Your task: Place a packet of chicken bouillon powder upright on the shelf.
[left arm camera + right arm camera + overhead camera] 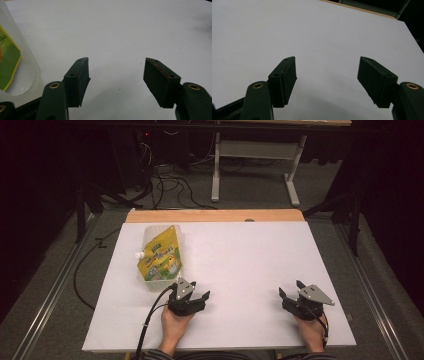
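Left gripper (192,296) jaws wide apart, empty, just beside the yellow pouch (161,259). Right gripper (291,291) also gapes, holding nothing, on the white table (240,255).

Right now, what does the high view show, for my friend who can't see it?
A yellow-green pouch with a white cap lies on a white table. Near it, the left hand-held gripper is open and empty; the right hand-held gripper is open too.

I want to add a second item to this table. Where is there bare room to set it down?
The widest free patch is the white tabletop between the yellow-green spouted pouch and the right edge, reaching back to the wooden strip. The stretch between the open left gripper and open right gripper is bare too. It is crowded only at the near left, where the pouch lies beside the left gripper.
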Tool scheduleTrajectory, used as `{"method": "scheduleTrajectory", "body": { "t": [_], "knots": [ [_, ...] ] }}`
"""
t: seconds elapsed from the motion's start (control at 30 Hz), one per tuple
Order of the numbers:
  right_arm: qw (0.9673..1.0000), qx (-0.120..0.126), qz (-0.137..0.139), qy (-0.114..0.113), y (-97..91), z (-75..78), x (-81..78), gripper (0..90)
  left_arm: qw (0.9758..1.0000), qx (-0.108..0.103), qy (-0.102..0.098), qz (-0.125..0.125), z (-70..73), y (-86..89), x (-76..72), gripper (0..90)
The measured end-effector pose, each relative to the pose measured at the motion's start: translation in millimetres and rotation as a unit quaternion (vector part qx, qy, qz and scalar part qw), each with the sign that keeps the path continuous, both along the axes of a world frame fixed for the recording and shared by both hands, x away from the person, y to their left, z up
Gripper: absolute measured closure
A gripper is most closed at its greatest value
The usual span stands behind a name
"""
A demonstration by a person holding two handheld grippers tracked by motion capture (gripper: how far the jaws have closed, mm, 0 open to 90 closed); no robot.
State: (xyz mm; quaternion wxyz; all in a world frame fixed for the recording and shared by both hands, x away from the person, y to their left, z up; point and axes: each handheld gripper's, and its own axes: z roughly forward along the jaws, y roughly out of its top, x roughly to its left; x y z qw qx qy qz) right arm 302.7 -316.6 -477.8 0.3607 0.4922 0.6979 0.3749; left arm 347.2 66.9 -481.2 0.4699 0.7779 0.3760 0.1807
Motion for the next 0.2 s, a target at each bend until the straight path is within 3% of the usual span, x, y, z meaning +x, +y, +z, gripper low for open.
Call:
{"method": "scheduleTrajectory", "body": {
  "t": [0.2],
  "knots": [
    [1.0,-0.003,0.001,0.0,0.1,0.0,0.0,31.9,1.0,0.005,-0.002,0.0,-0.3,-0.8,-0.6,36.8]
  ]
}}
